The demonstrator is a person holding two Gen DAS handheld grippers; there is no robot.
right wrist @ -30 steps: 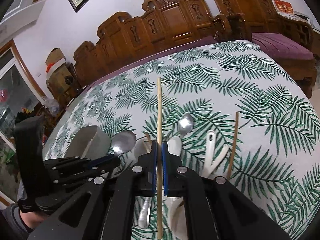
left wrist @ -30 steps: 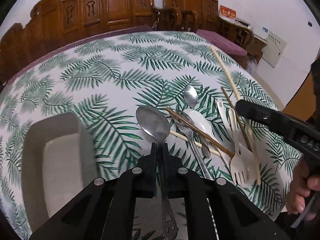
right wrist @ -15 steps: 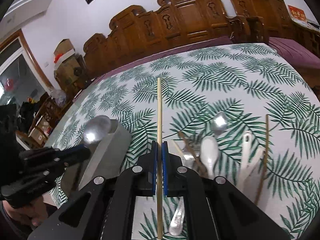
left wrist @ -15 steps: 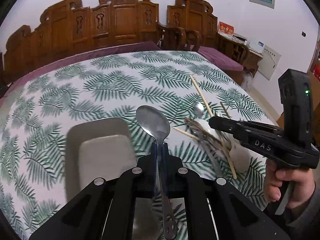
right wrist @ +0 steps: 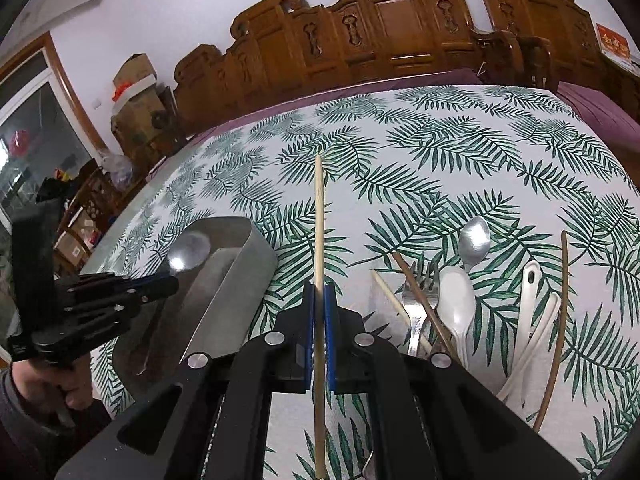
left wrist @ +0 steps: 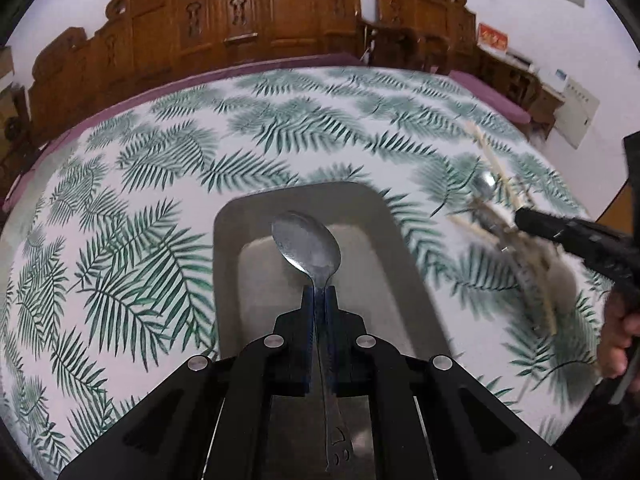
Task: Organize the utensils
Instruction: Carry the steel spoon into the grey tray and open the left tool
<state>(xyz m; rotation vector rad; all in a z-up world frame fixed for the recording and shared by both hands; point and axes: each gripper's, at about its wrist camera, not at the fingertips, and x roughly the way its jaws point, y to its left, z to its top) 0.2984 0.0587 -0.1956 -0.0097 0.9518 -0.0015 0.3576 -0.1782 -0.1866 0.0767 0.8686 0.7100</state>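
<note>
My left gripper (left wrist: 319,294) is shut on a metal spoon (left wrist: 308,246) and holds it over the grey rectangular tray (left wrist: 384,216). In the right wrist view the spoon's bowl (right wrist: 188,250) hangs above the tray (right wrist: 236,272), held by the left gripper (right wrist: 170,284). My right gripper (right wrist: 319,294) is shut on a pale wooden chopstick (right wrist: 319,216), to the right of the tray. On the cloth lie a small metal spoon (right wrist: 474,240), a fork (right wrist: 418,296), a white plastic spoon (right wrist: 456,300), white utensils (right wrist: 528,312) and dark chopsticks (right wrist: 558,320).
The round table has a white cloth with green leaf print (left wrist: 280,132). Carved wooden chairs (right wrist: 380,28) stand behind it. The utensil pile (left wrist: 516,240) is blurred in the left wrist view, with the right gripper (left wrist: 520,218) over it. Boxes (right wrist: 132,84) stand at the far left.
My left gripper has carried the spoon leftward from the pile to above the tray. My right gripper keeps hold of the chopstick and has shifted a little toward the tray.
</note>
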